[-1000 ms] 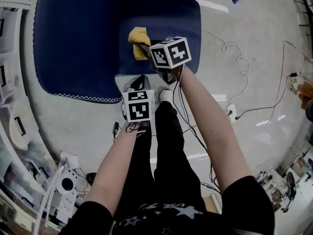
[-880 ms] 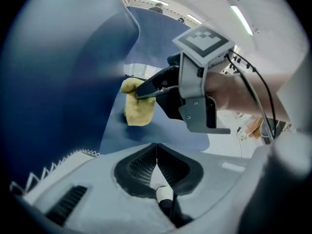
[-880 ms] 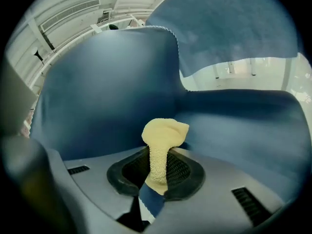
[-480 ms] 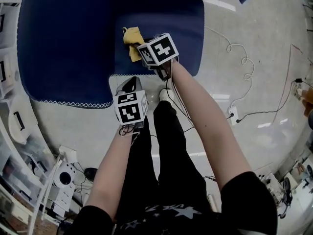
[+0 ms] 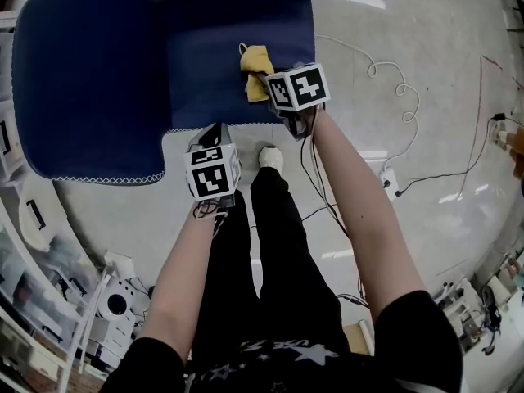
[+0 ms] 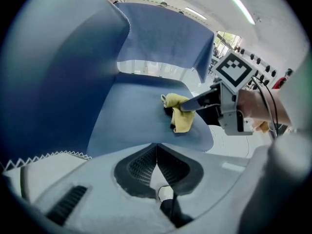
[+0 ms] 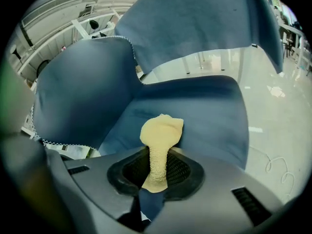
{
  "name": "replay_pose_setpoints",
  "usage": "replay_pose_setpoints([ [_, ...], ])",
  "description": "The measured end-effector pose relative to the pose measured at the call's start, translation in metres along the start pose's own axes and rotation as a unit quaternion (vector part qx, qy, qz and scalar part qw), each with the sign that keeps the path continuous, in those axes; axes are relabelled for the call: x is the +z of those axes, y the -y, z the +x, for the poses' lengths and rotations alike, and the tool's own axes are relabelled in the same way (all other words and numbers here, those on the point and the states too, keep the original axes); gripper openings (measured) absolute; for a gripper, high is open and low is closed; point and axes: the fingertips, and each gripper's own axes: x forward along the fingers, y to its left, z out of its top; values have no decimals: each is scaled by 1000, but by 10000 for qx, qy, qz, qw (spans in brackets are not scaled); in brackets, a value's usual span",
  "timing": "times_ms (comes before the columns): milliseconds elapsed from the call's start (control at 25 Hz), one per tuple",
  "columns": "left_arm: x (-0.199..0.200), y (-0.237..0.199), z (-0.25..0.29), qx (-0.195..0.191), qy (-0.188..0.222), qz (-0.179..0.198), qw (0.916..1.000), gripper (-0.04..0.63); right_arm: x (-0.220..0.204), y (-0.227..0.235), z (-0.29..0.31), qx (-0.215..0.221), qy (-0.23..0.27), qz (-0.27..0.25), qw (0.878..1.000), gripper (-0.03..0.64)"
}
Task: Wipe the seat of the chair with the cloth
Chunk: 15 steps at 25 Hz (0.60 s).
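Observation:
A blue chair seat (image 5: 221, 47) lies below me, its backrest (image 5: 90, 80) at the left. My right gripper (image 5: 264, 82) is shut on a yellow cloth (image 5: 256, 70) that rests on the seat near its front right part. In the right gripper view the cloth (image 7: 159, 143) is pinched between the jaws and bunches out onto the seat (image 7: 204, 111). My left gripper (image 5: 214, 134) hangs at the seat's front edge, shut with nothing in it. The left gripper view shows the cloth (image 6: 181, 116) and the right gripper's jaw tip on the seat (image 6: 136, 116).
The person's legs and a white shoe (image 5: 270, 158) stand just in front of the chair. White cables (image 5: 401, 97) and a power strip (image 5: 386, 185) lie on the pale floor at right. White shelving (image 5: 33, 244) curves along the left edge. A second blue drape (image 7: 204, 18) hangs behind.
The right gripper with the cloth has moved to the right across the seat after shifting left half a second ago. The left gripper has stayed by the seat's front edge.

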Motion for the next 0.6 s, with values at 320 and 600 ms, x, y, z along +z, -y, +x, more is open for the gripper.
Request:
replay_pose_setpoints([
  [320,1,32,10,-161,-98,259,9995,20,-34,62,-52,-514,130,547,9971,66],
  [600,-3,41,15,-214,-165,300,9992,20,-52,94,-76,-896,230,1044,9902,66],
])
